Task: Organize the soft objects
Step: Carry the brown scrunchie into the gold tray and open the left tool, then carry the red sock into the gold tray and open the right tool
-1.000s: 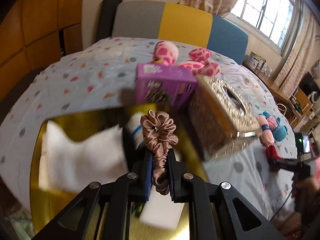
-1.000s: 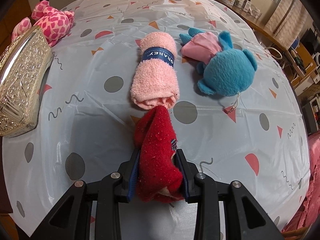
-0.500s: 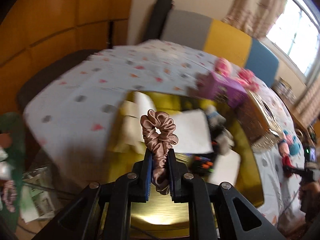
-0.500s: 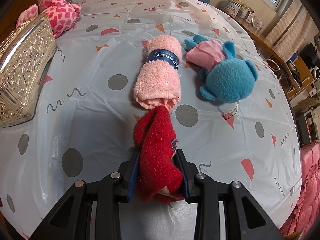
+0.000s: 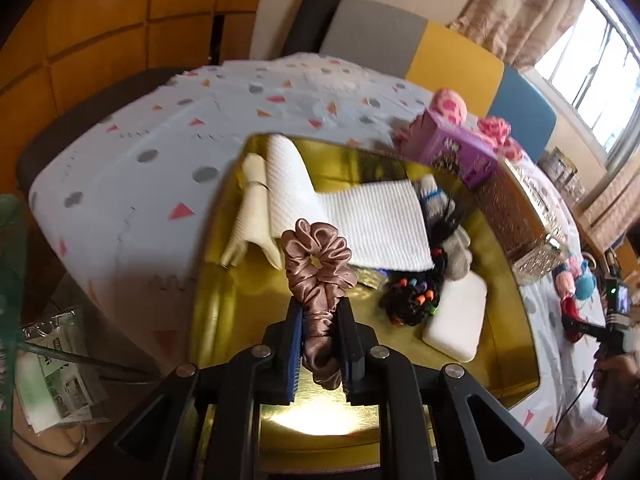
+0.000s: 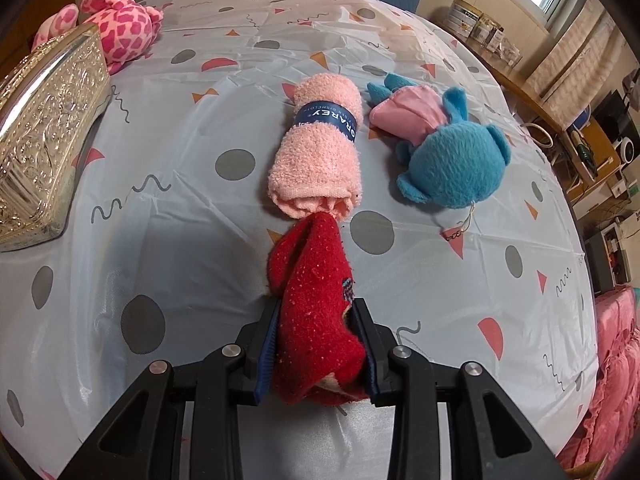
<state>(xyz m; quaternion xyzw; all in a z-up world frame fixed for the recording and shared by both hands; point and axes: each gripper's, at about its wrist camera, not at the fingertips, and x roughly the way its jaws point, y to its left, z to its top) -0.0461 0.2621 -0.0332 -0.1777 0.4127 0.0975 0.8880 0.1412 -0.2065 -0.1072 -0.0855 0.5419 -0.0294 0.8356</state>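
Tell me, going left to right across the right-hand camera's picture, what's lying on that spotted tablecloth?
Ornate silver box → pink spotted plush → rolled pink towel, with the gripped red sock just below it → blue plush toy.

Dusty-pink satin scrunchie; gold tray; red fuzzy sock; pale-blue tablecloth, grey dots, coral triangles.

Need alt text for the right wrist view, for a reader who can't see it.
The right claw grips a red fuzzy sock above a pale patterned tablecloth. Just beyond the sock lie a rolled pink towel and a blue plush toy, with an ornate gold box at left.
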